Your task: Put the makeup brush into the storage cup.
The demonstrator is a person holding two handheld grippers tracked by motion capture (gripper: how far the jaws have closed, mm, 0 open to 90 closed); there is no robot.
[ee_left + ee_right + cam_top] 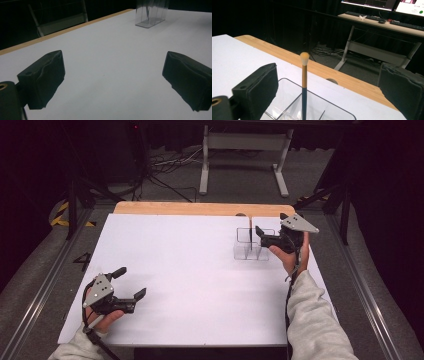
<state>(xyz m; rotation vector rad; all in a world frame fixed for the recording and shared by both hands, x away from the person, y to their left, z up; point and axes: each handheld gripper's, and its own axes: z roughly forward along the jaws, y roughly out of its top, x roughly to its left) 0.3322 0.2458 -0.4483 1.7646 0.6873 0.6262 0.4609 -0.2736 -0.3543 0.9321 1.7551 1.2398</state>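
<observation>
In the high view, the right gripper hovers at the clear organizer, which stands near the far right of the white table. A thin brush stands upright in the organizer, just beside the jaws. The left gripper rests low at the near left of the table, well apart from the organizer, with its jaws spread and nothing between them.

In the left gripper view, both jaws stand wide over bare table, and the organizer sits far off near the wooden edge.

In the right gripper view, the jaws stand wide apart. The brush rises between them untouched, bristle tip up, its handle set in a compartment of the organizer.
</observation>
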